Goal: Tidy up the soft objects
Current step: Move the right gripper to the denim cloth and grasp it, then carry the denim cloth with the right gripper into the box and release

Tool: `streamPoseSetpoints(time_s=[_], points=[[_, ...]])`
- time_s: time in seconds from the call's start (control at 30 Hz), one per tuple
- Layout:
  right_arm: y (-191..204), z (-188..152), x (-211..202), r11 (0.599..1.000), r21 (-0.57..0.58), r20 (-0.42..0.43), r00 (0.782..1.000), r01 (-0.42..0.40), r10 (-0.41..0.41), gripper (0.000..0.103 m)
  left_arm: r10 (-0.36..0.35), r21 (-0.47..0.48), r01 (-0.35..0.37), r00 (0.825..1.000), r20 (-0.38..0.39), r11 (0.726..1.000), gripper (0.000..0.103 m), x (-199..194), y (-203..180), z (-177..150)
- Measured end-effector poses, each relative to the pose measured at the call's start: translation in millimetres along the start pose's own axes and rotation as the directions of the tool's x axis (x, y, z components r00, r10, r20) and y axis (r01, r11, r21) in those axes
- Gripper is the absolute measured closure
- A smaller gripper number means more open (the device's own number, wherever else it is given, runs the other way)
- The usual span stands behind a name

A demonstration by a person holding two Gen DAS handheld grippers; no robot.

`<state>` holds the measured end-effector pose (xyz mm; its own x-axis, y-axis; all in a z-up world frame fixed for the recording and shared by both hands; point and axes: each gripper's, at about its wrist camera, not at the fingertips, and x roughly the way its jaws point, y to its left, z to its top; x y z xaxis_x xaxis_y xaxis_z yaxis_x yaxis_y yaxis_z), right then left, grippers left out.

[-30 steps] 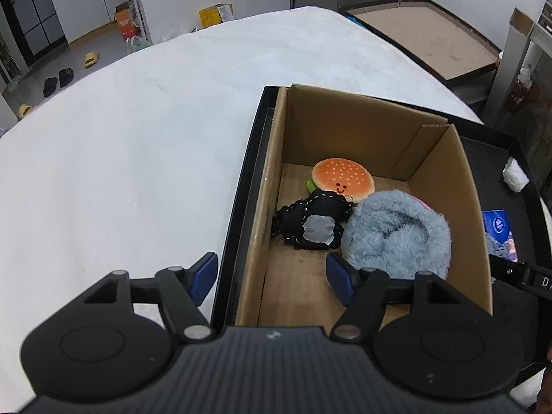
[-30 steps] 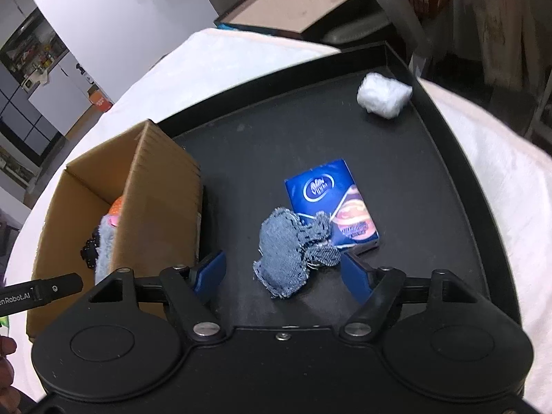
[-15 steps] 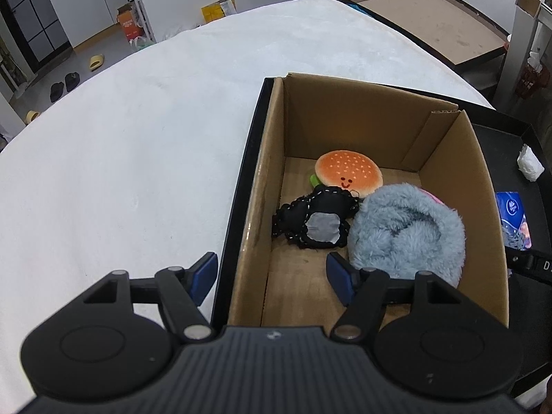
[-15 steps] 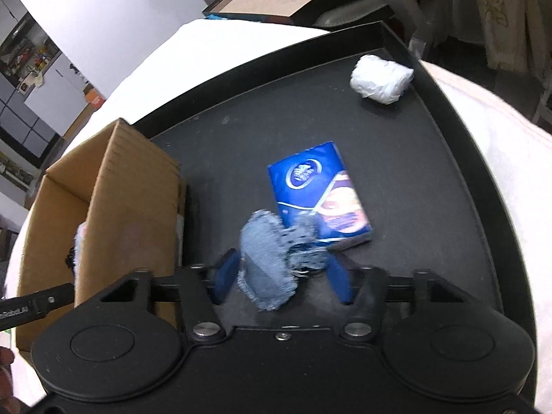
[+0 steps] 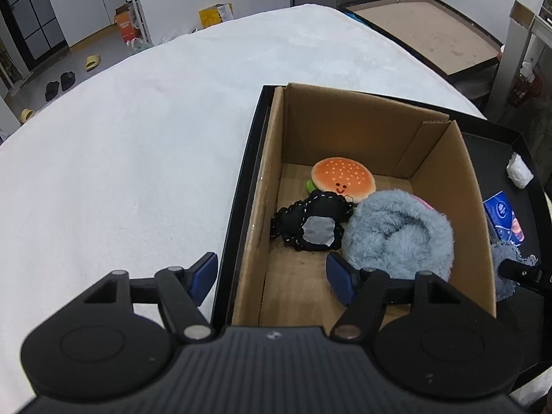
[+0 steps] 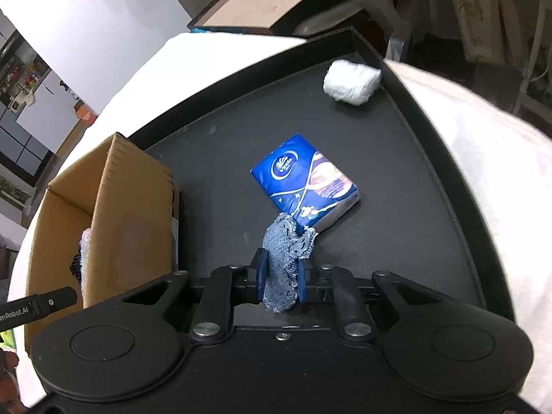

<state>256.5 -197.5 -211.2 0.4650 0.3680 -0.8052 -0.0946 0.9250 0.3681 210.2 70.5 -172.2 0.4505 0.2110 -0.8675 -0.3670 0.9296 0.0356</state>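
Observation:
My right gripper (image 6: 280, 276) is shut on a blue denim soft piece (image 6: 288, 252) and holds it over the black tray (image 6: 431, 207), right of the cardboard box (image 6: 120, 214). The denim piece also shows in the left wrist view (image 5: 505, 265). My left gripper (image 5: 272, 276) is open and empty over the box's near left wall (image 5: 252, 227). In the box lie a burger plush (image 5: 341, 177), a black stitched plush (image 5: 310, 227) and a fluffy light-blue item (image 5: 396, 234).
A blue tissue pack (image 6: 303, 186) lies on the tray just beyond the denim piece. A white wrapped bundle (image 6: 352, 81) sits at the tray's far corner. White cloth (image 5: 138, 158) covers the table left of the box.
My right gripper has closed on the denim piece and lifted it off the tray. My left gripper has stayed open while its view shifted slightly back from the box.

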Motion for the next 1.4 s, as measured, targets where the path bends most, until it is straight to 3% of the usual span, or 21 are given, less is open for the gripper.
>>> streamPoseSetpoints(time_s=[0.4,1.0,1.17,1.4], points=[[24,6,-26,0.998,-0.042,0.070,0.996,0.053,-0.050,0.086,-0.115,0.002,0.115,0.993,0.008,0.993,0.035,-15,2,-5],[85,20,-60,0.987,-0.144,0.172,0.984,0.076,-0.050,0.086,-0.200,-0.048,0.202,0.979,0.048,0.978,0.036,-24,20,-11],[106,19,-62,0.982,-0.178,0.187,0.982,0.070,-0.036,0.086,-0.202,-0.113,0.208,0.977,0.064,0.971,0.051,-23,34,-11],[133,20,-58,0.974,-0.215,0.191,0.981,0.073,-0.031,0.086,-0.221,-0.132,0.225,0.974,0.044,0.965,0.059,-15,42,-11]])
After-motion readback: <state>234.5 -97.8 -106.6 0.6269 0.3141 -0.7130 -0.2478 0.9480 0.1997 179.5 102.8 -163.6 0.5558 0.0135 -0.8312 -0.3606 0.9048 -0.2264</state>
